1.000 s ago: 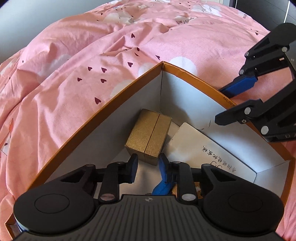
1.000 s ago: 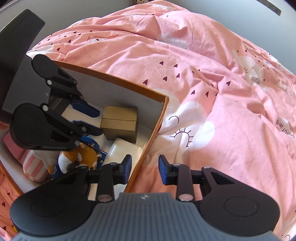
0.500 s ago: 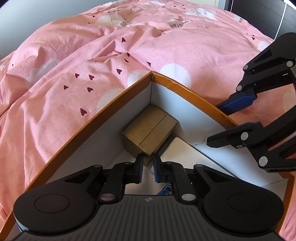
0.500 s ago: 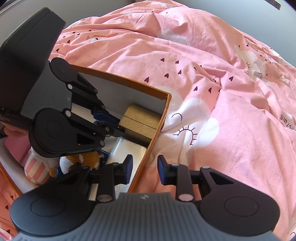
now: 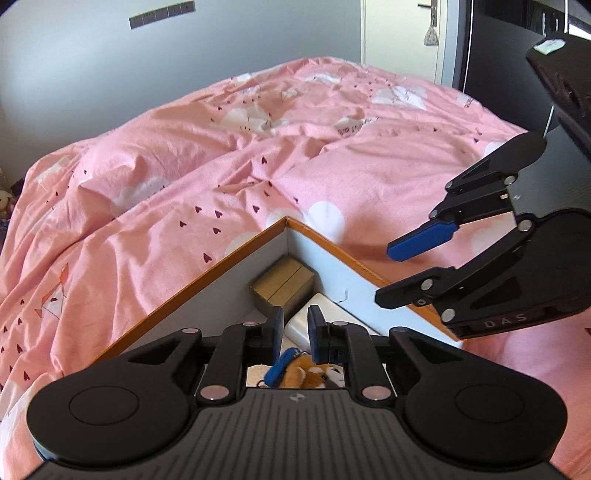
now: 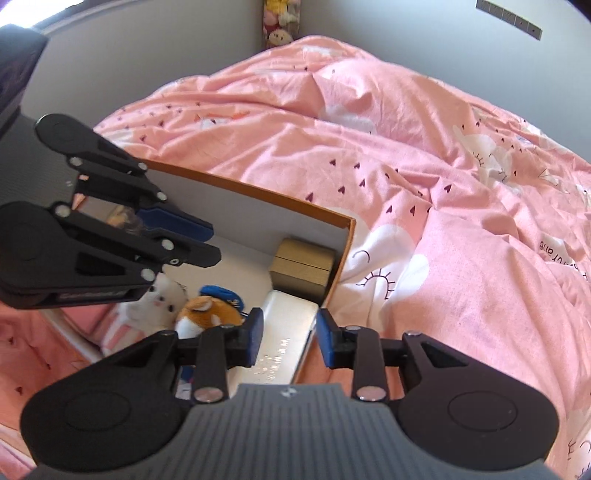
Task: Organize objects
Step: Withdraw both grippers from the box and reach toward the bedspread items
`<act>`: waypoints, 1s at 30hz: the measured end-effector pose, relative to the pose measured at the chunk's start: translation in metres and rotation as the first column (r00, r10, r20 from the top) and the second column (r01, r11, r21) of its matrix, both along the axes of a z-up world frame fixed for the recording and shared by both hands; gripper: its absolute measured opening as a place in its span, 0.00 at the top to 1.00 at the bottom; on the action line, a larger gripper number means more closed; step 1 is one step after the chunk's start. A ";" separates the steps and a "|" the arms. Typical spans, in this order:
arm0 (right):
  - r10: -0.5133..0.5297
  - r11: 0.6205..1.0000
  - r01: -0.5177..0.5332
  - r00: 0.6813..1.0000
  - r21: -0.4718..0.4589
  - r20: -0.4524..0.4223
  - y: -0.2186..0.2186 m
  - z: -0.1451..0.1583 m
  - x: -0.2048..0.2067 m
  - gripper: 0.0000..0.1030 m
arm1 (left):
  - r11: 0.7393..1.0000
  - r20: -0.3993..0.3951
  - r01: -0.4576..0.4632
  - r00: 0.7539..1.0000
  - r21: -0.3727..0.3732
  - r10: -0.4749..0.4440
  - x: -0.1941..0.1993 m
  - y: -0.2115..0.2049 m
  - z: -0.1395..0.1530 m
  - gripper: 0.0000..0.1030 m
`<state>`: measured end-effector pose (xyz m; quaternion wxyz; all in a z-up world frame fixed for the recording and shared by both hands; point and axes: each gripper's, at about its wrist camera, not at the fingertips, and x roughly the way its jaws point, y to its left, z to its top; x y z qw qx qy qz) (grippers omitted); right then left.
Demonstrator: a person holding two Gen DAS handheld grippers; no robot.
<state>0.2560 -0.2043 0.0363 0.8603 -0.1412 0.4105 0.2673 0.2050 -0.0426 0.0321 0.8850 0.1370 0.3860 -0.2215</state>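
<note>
An orange-rimmed cardboard box (image 5: pixel 236 254) (image 6: pixel 258 186) sits on the pink bed. Inside lie a gold box (image 5: pixel 284 282) (image 6: pixel 303 264) in the far corner, a white flat pack (image 5: pixel 325 317) (image 6: pixel 284 339), an orange plush hamster with a blue cap (image 6: pixel 207 308) (image 5: pixel 306 376) and a white plush (image 6: pixel 162 297). My left gripper (image 5: pixel 295 334) (image 6: pixel 207 240) hovers above the box, nearly shut and empty. My right gripper (image 6: pixel 290 341) (image 5: pixel 402 269) hovers over the box's right wall, open and empty.
The pink duvet (image 5: pixel 184 177) (image 6: pixel 424 184) with hearts and clouds covers the bed all around the box. A grey wall (image 5: pixel 110 55) stands behind. A door (image 5: pixel 406 33) and dark furniture (image 5: pixel 517 74) stand at the right. Plush toys (image 6: pixel 280 26) sit in the far corner.
Both grippers have lifted up and back from the box, so more bed and room shows. The left gripper closed from open to nearly shut. The gold box stays in the corner.
</note>
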 end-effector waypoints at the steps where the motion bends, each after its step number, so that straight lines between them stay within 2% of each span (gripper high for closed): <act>1: -0.004 1.000 0.004 1.000 0.018 0.017 -0.002 0.005 -0.011 0.60 | 1.000 0.015 0.009 1.000 -0.021 -0.009 -0.015 0.002 0.008 0.83; 5: -0.032 0.993 0.027 0.999 0.118 0.035 -0.008 0.019 -0.057 0.55 | 0.999 0.002 -0.013 1.000 -0.049 0.013 -0.066 0.002 0.014 0.83; 9: -0.072 0.981 0.071 0.997 0.180 0.000 -0.007 0.013 -0.100 0.55 | 0.992 -0.104 -0.092 0.991 -0.086 0.083 -0.096 0.011 -0.004 0.83; 12: -0.102 0.976 0.118 0.991 0.185 -0.090 -0.004 -0.005 -0.123 0.55 | 0.977 -0.211 -0.178 0.966 -0.114 0.151 -0.111 0.022 -0.028 0.83; 15: -0.123 0.963 0.171 0.967 0.207 -0.225 -0.002 -0.027 -0.141 0.56 | 0.957 -0.330 -0.262 0.920 -0.120 0.211 -0.126 0.032 -0.057 0.83; 19: -0.152 0.959 0.225 0.923 0.174 -0.352 0.002 -0.058 -0.161 0.56 | 0.945 -0.435 -0.322 0.859 -0.051 0.269 -0.146 0.033 -0.088 0.83; 22: -0.173 0.965 0.238 0.890 0.106 -0.421 0.007 -0.081 -0.174 0.56 | 0.939 -0.481 -0.343 0.829 -0.035 0.285 -0.155 0.036 -0.100 0.83; 26: -0.199 0.972 0.235 0.868 0.024 -0.455 0.014 -0.099 -0.189 0.55 | 0.942 -0.517 -0.334 0.810 -0.023 0.274 -0.162 0.032 -0.108 0.80; 30: -0.198 0.976 0.216 0.870 -0.011 -0.451 0.018 -0.103 -0.194 0.48 | 0.943 -0.533 -0.332 0.802 -0.022 0.270 -0.163 0.031 -0.112 0.74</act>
